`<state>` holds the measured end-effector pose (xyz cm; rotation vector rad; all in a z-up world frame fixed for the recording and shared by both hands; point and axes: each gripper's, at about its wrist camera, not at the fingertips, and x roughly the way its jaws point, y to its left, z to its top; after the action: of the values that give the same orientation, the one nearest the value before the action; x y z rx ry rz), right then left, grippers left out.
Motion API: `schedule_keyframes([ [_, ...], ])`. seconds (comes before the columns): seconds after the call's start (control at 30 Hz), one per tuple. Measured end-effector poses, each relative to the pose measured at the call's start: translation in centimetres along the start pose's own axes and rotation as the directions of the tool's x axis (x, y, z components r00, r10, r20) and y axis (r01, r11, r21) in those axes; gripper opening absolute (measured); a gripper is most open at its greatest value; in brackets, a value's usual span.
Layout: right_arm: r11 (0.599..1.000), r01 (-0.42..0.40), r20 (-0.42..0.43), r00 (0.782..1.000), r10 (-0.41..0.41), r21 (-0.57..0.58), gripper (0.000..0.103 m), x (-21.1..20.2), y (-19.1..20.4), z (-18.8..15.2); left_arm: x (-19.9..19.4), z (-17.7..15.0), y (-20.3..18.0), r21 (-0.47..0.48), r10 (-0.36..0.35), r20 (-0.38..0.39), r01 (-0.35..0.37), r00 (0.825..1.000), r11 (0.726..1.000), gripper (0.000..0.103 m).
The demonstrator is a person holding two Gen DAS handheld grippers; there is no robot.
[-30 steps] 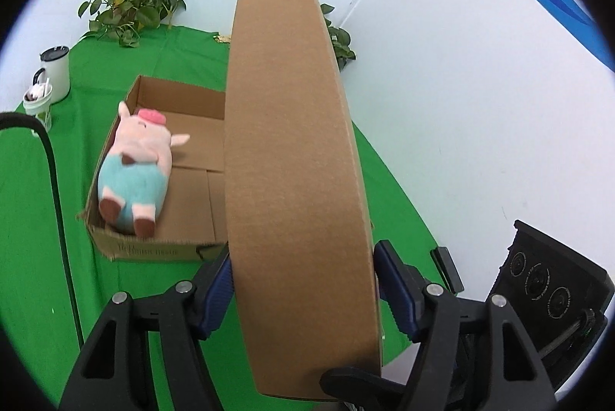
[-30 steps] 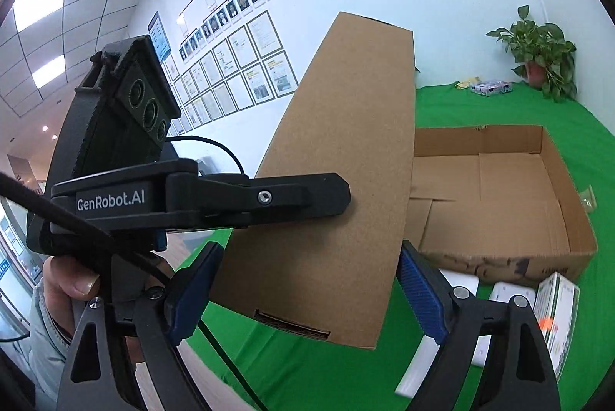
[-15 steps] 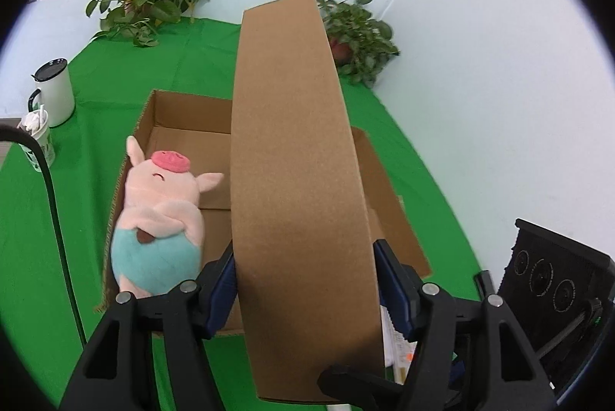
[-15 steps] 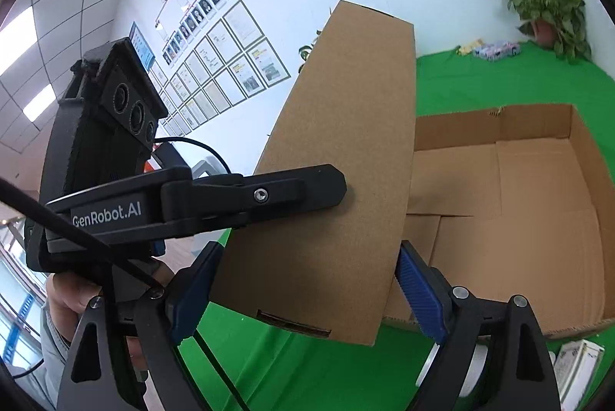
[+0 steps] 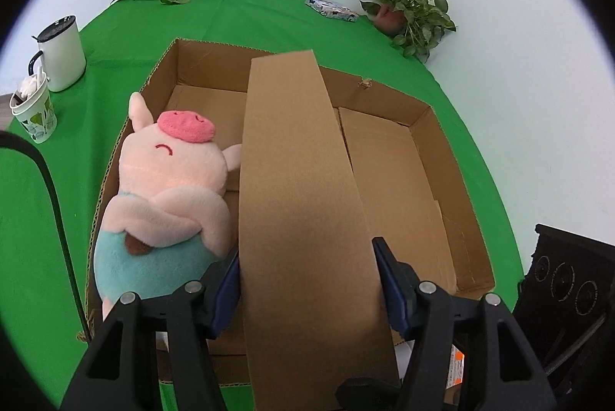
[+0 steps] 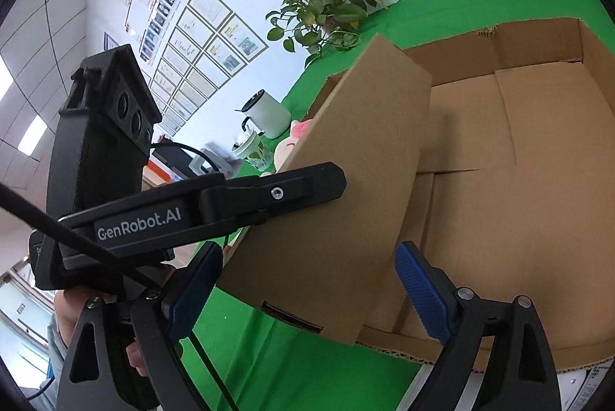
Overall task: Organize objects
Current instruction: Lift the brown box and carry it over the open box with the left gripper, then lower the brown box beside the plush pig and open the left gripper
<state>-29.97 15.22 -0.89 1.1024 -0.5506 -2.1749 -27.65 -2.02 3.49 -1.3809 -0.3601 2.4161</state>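
Two grippers share one long cardboard box (image 5: 303, 203): your left gripper (image 5: 307, 280) clamps its sides, jaws just having closed tighter. Your right gripper (image 6: 307, 280) straddles its end, having just widened; the right pad stands clear, so I can't tell if it grips. It looks light, stiff, crushable; hold the edges. Compared with a second ago, it hangs lower over the open carton (image 5: 453, 157), plush pig (image 5: 169, 188) at nine o'clock.
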Motion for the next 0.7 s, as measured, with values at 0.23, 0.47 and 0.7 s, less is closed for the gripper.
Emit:
schedule_keyframes([
  [0.23, 1.0, -0.015, 0.002, 1.0, 0.015, 0.003, 0.089, 0.3, -1.3, 0.4, 0.9, 0.5, -0.5, -0.012, 0.03, -0.016, -0.03, 0.999, 0.999, 0.061],
  [0.47, 0.997, -0.071, -0.03, 0.997, 0.072, 0.037, 0.089, 1.2, -2.0, 0.9, 1.4, 1.2, 0.3, -0.029, 0.077, -0.032, -0.078, 0.996, 0.996, 0.061],
  [0.7, 0.996, 0.001, -0.128, 0.992, 0.011, 0.092, 0.09, 2.9, -3.8, -1.2, 3.8, -0.8, 1.1, -0.016, 0.126, -0.127, -0.129, 0.984, 0.991, 0.059],
])
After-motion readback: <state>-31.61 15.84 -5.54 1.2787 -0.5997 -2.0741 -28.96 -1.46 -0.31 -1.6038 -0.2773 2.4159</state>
